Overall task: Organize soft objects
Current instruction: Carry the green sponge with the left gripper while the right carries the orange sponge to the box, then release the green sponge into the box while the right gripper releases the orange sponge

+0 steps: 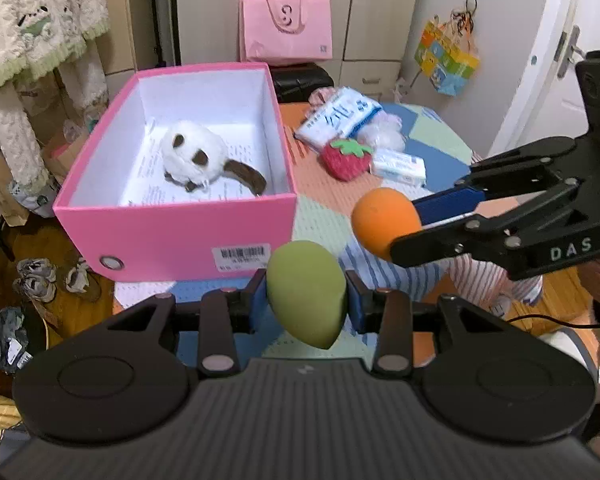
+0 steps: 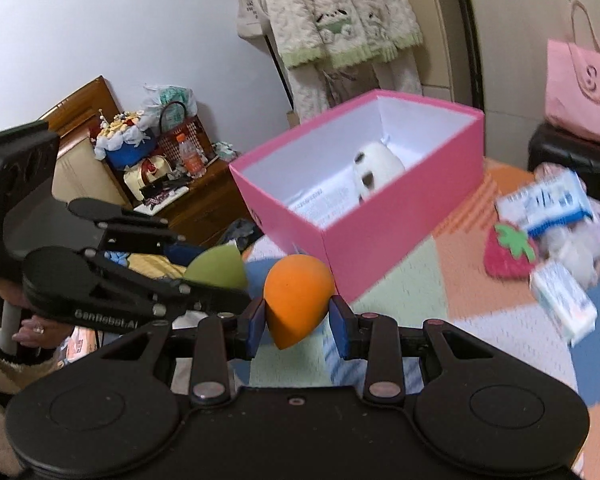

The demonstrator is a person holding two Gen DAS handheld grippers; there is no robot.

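Observation:
My left gripper (image 1: 307, 300) is shut on a green egg-shaped sponge (image 1: 306, 292), held in the air just in front of the pink box (image 1: 172, 236). To its right, my right gripper (image 1: 412, 220) is shut on an orange sponge (image 1: 384, 224). In the right wrist view the orange sponge (image 2: 296, 300) sits squeezed between the blue pads of my right gripper (image 2: 298, 320), with the left gripper (image 2: 220, 276) and green sponge (image 2: 218, 270) beside it at left. The pink box (image 2: 380, 248) holds a white plush toy (image 1: 196, 154) on printed paper. A red strawberry plush (image 1: 346, 158) lies on the mat.
White and blue packets (image 1: 340, 114), a small tissue pack (image 1: 398, 166) and a fluffy white item (image 1: 384, 134) lie on the patchwork mat (image 1: 324, 220) behind the strawberry. A pink bag (image 1: 286, 28) stands at the back. Shoes (image 1: 36, 280) lie on the wooden floor at left.

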